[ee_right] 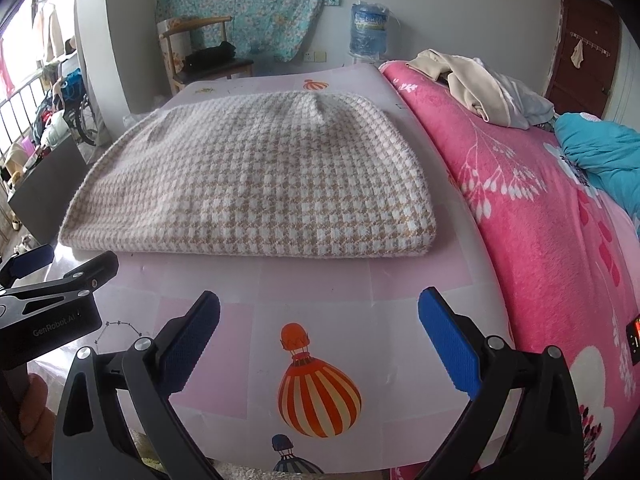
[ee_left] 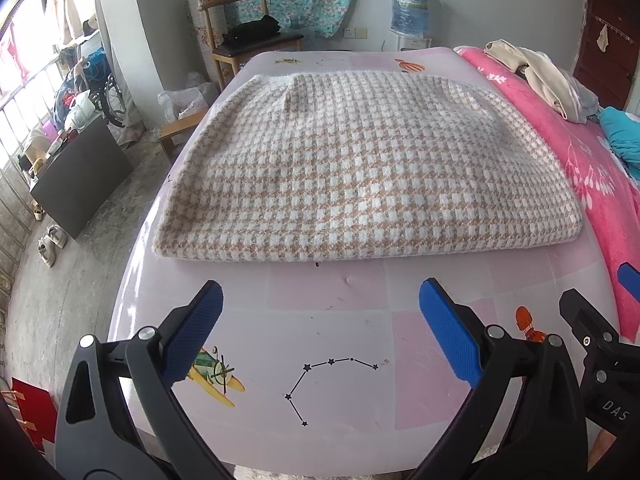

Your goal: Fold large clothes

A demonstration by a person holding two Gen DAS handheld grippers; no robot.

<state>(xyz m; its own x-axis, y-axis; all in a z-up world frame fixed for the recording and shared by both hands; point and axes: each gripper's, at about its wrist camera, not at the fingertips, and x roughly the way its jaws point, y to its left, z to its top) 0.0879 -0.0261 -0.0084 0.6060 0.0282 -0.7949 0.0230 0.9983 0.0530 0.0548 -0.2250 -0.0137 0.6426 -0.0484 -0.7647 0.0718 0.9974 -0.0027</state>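
A beige-and-white houndstooth garment (ee_left: pixel 340 168) lies folded into a thick rectangle on the pink patterned mat (ee_left: pixel 332 328); the right wrist view shows the garment (ee_right: pixel 256 184) too, its folded edge facing me. My left gripper (ee_left: pixel 320 300) hovers open over the mat, short of that near edge, with nothing between its blue pads. My right gripper (ee_right: pixel 320 308) is open as well and holds nothing, above the balloon print beside the left one. The right gripper's black finger (ee_left: pixel 588 320) shows at the left view's right edge, and the left gripper's body (ee_right: pixel 48 304) at the right view's left edge.
A pink floral blanket (ee_right: pixel 540 220) runs along the right of the mat, with cream clothes (ee_right: pixel 472 84) and a teal cloth (ee_right: pixel 600 152) on it. A wooden chair (ee_left: pixel 248 36) and a water bottle (ee_left: pixel 410 10) stand behind. The floor to the left holds a dark box (ee_left: pixel 80 176) and shoes (ee_left: pixel 52 240).
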